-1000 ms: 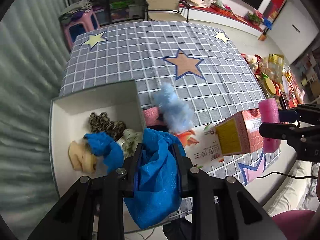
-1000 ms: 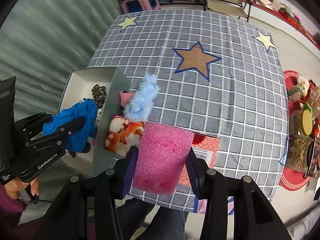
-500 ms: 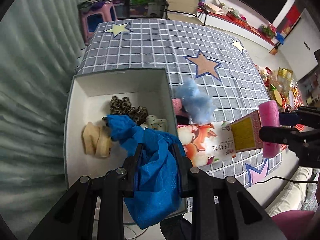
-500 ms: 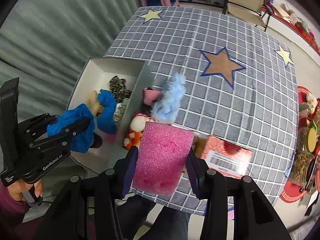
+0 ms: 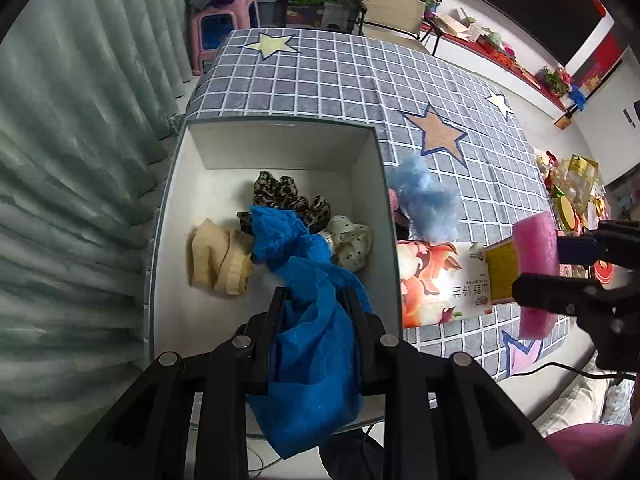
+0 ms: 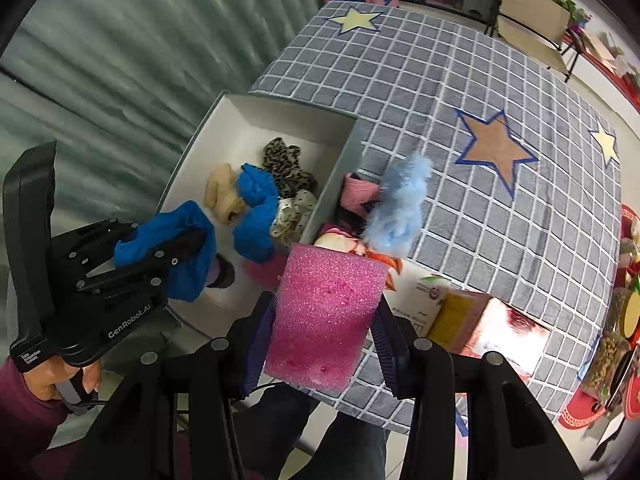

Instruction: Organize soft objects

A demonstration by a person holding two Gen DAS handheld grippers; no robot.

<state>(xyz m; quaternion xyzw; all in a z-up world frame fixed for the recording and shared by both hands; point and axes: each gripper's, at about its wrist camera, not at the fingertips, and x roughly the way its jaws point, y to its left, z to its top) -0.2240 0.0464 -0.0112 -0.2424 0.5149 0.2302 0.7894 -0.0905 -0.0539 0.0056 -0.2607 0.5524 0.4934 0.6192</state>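
My left gripper [image 5: 318, 300] is shut on a blue cloth [image 5: 312, 344] and holds it over the near part of a white open box [image 5: 172, 208]; the cloth's far end drapes onto the items inside. The box holds a leopard-print scrunchie [image 5: 280, 194], a beige cloth [image 5: 218, 258] and a dotted cream scrunchie [image 5: 352, 240]. My right gripper [image 6: 324, 316] is shut on a pink foam sponge [image 6: 324, 316], held above the table's near edge right of the box. The left gripper [image 6: 160, 248] also shows in the right wrist view.
A fluffy light-blue tuft [image 5: 426, 200] and a small pink item [image 6: 360, 190] lie on the checked tablecloth [image 5: 340, 76] beside the box. A printed carton [image 5: 440, 280] and a red box [image 6: 500, 332] lie near the front edge. Curtains hang left.
My left gripper has moved left and over the white box with the blue cloth. My right gripper has shifted left with the pink sponge, still shut on it.
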